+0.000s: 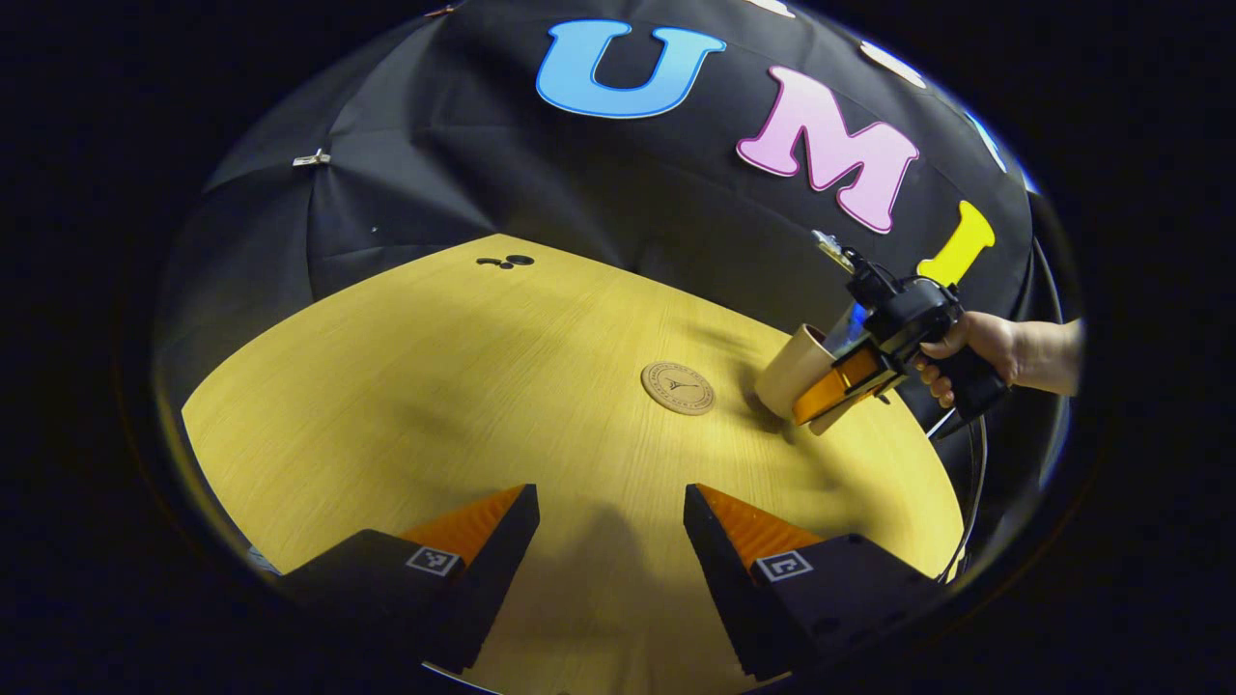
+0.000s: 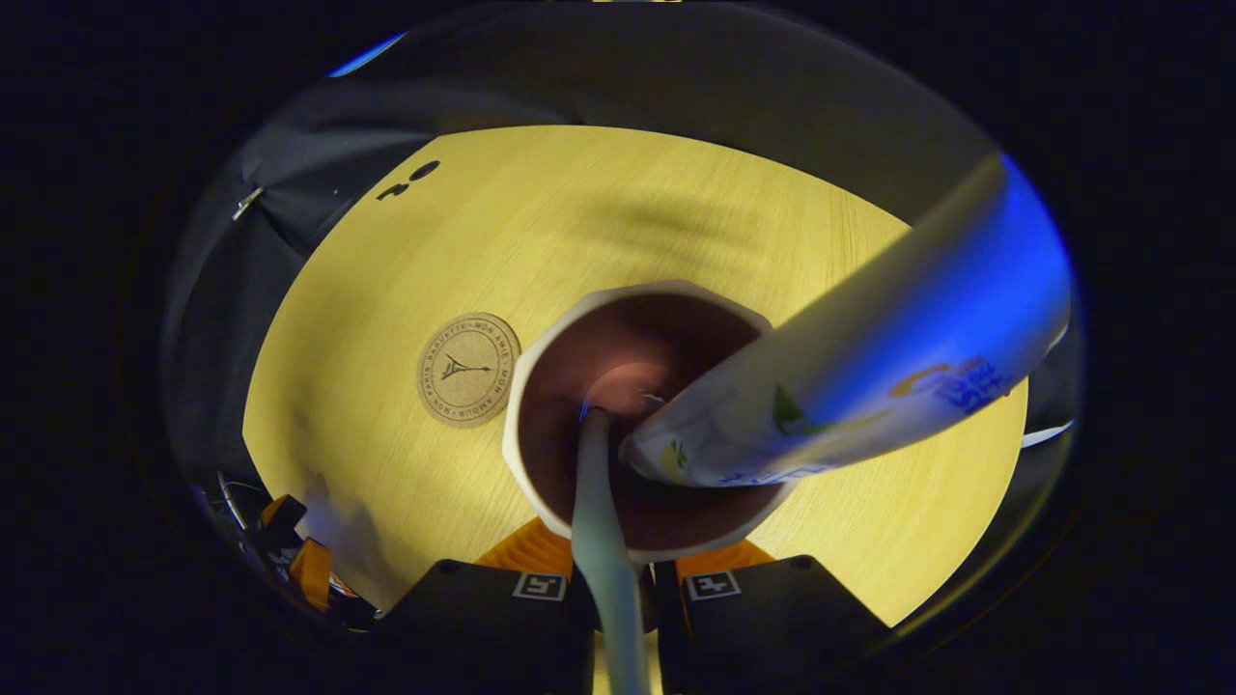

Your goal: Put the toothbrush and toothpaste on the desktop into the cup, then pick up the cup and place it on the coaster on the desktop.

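While the cup is being carried, the findings run left to right across the desktop (image 1: 406,386):

Left gripper (image 1: 610,526): low over bare wood at the near edge, jaws released, nothing between them.

Coaster (image 1: 678,388): round cork disc lying flat, uncovered, left of the cup; in the right gripper view it sits just beside the rim (image 2: 467,369).

Cup (image 1: 794,372): tan, tilted, apparently lifted just off the wood, right of the coaster and not yet on it.

Toothbrush (image 2: 601,521): handle stands in the cup, leaning out over the near rim between the fingers.

Toothpaste (image 2: 869,367): tube rests with one end inside the cup, the rest leaning out well past the rim to the right.

Right gripper (image 1: 838,386): held by a hand (image 1: 970,352), jaws clenched on the cup wall near its rim.

Step in hand, as judged: transfer to the coaster.

Advice: level the cup first, since the long tube could tip it; travel left slowly, centre the base over the disc, lower straight down, release only once seated.
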